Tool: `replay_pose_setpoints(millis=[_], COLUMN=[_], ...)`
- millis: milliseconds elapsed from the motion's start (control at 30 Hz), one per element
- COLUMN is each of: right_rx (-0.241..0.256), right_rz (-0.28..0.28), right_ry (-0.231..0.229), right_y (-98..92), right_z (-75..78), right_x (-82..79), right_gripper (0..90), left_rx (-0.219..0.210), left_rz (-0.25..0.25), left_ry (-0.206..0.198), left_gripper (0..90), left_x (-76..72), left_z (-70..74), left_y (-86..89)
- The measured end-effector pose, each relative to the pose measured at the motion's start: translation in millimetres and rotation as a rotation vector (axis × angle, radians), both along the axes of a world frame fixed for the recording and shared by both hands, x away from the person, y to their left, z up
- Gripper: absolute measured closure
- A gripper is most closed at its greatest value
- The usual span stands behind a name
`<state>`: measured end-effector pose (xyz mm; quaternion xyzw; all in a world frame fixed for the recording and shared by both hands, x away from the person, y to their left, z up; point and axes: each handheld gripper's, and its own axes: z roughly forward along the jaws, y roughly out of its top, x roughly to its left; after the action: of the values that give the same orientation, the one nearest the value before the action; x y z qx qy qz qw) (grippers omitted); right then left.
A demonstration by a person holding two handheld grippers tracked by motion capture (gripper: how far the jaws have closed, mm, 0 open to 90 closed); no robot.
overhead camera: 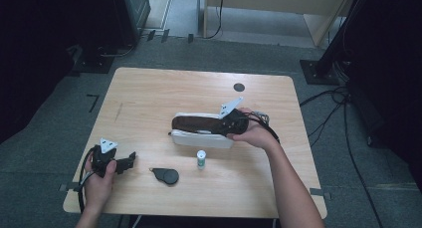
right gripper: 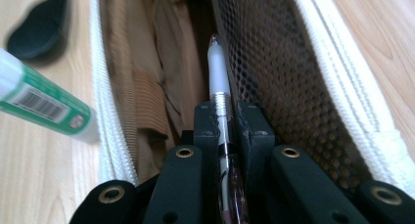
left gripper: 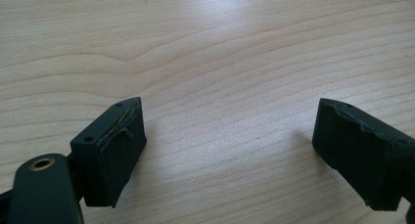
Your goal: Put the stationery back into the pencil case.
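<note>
Black jaws of the right gripper (right gripper: 227, 121) pinch a silver-grey pen (right gripper: 219, 72), its tip pointing into an open white pencil case (overhead camera: 203, 131) with brown lining at the middle of a pale wooden table (overhead camera: 149, 96). Grey carpet surrounds the table, where a green-and-white tube (overhead camera: 201, 159) and black pouch (overhead camera: 165, 175) lie near the case. Left gripper (left gripper: 227, 150) rests spread wide over bare wood, holding nothing.
</note>
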<state>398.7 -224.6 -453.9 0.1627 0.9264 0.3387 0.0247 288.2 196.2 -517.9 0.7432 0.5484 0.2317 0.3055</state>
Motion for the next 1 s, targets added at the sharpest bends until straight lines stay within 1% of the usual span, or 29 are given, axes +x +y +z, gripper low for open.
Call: replay_pose_setpoints(millis=[33,167,200,267,300,600,733,833,1000], right_rx=[-0.024,-0.111,-0.131,-0.157,-0.163,-0.195,-0.189,-0.181,-0.166], right_rz=[-0.002,-0.021,-0.019,-0.021,-0.019,-0.037,-0.041,-0.042,-0.052], right_ry=[0.004,0.057,0.063,0.068,0.067,0.111,0.106,0.114,0.132], right_y=[1.5,7.5,9.0,11.4,12.0,14.6,13.6,12.9,11.6], right_z=[0.4,0.2,0.1,0.3,0.2,-2.2,-2.2,-2.4,-3.3], right_x=[0.7,3.9,4.2,4.5,4.8,7.0,7.1,7.7,9.2], right_gripper=[80.7,80.7,80.7,80.7,80.7,79.9,79.7,79.6,76.0], left_rx=[0.0,0.0,0.0,0.0,0.0,0.0,0.0,0.0,0.0], left_rz=[0.0,0.0,0.0,0.0,0.0,0.0,0.0,-0.001,-0.002], left_ry=[0.0,0.0,0.0,0.0,0.0,0.0,0.0,0.0,0.0], left_gripper=[12.5,12.5,12.5,12.5,12.5,12.5,12.5,12.5,12.5], left_x=[0.0,0.0,0.0,0.0,0.0,0.0,0.0,0.0,0.0], left_z=[0.0,0.0,0.0,0.0,0.0,0.0,0.0,0.0,0.0], left_y=[0.1,0.0,0.0,0.1,0.0,0.0,0.0,0.0,-0.1])
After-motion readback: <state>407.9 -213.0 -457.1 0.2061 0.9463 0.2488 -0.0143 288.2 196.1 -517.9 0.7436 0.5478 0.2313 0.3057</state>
